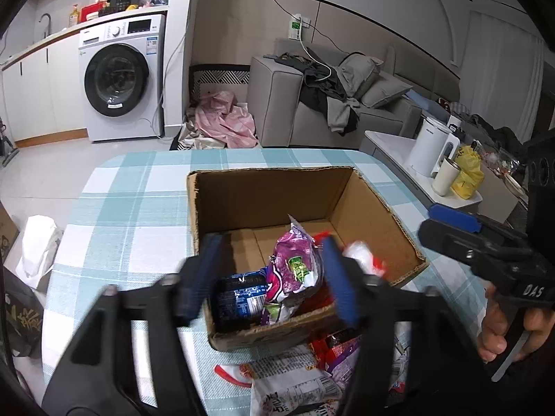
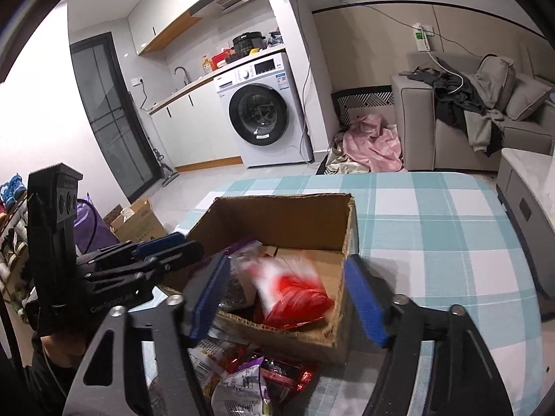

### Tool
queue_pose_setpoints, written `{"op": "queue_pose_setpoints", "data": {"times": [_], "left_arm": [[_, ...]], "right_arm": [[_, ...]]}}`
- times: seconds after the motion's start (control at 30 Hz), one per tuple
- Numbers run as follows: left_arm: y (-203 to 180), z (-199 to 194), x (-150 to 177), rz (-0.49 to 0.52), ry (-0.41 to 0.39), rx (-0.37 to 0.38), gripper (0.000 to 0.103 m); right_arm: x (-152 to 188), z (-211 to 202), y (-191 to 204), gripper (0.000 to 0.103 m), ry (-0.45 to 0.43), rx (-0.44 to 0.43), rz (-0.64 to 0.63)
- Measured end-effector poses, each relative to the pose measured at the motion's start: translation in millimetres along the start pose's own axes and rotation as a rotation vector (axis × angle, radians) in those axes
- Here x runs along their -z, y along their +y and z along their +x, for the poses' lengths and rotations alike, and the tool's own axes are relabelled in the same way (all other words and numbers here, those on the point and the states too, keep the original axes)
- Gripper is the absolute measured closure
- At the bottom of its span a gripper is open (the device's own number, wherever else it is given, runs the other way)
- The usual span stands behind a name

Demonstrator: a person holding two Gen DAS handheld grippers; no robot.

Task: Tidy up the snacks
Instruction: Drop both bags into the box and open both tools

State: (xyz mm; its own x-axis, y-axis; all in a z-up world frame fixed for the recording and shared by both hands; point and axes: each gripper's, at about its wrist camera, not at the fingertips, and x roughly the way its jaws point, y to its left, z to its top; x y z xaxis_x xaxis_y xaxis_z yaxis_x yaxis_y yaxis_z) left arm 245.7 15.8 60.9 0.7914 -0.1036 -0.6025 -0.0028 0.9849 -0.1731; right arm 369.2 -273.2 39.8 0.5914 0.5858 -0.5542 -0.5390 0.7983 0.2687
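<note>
Going left to right: your left gripper [image 1: 269,277] is hanging over the near-left corner of the cardboard box [image 1: 263,190], fingers spread and clamping nothing. The purple snack bag [image 1: 295,270] sits between them but stands free in the box, leaning on a dark blue packet [image 1: 239,298], long axis running roughly up and away from you. Next over, the red and white bag [image 2: 291,287] is lying (or maybe still dropping, it's blurred) in the near-right part of the box, right between the fingers of your right gripper [image 2: 288,298], which are also released and gripping nothing.

So both bags look delivered, and what's left is the loose pile of snacks [image 1: 298,378] on the checked bench [image 1: 131,190], just this side of the box's near wall and basically under both sets of fingers. My guess is the next pick is down and back toward you, not forward. Both hands are about equally close; the left sits nearer the white-label bag [image 1: 295,395], the right nearer the red wrapper [image 2: 288,374].

Thing to watch: the box's near wall is between the fingers and the pile, and the two grippers are close side by side, so pull back before you dip
</note>
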Motion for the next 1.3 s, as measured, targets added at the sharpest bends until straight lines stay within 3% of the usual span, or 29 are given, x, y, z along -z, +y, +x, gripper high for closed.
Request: {"op": "queue_pose_setpoints", "data": {"times": [0.03, 0.1, 0.17, 0.3, 0.43, 0.93, 1.3], "left_arm": [[0, -2, 1, 0.003, -0.005, -0.011, 0.023], [-1, -10, 4, 0.01, -0.02, -0.022, 0.021], [-2, -17, 9, 0.018, -0.024, -0.033, 0.018], [-2, -30, 20, 0.035, -0.025, -0.053, 0.016], [-1, -45, 29, 0.042, -0.039, -0.07, 0.001], [11, -96, 73, 0.005, -0.036, -0.083, 0.001], [14, -100, 89, 0.002, -0.001, -0.076, 0.001]], "right_arm": [[0, -1, -1, 0.017, -0.005, 0.002, 0.008], [1, -6, -2, 0.007, -0.012, 0.005, 0.018], [3, -9, -2, 0.002, -0.012, 0.012, 0.021], [11, -18, -3, 0.001, -0.013, 0.018, 0.022], [21, -27, -1, 0.0, -0.012, 0.025, 0.009], [47, -50, 3, 0.0, 0.015, 0.032, 0.003], [74, -49, 21, 0.0, 0.065, 0.022, -0.06]]}}
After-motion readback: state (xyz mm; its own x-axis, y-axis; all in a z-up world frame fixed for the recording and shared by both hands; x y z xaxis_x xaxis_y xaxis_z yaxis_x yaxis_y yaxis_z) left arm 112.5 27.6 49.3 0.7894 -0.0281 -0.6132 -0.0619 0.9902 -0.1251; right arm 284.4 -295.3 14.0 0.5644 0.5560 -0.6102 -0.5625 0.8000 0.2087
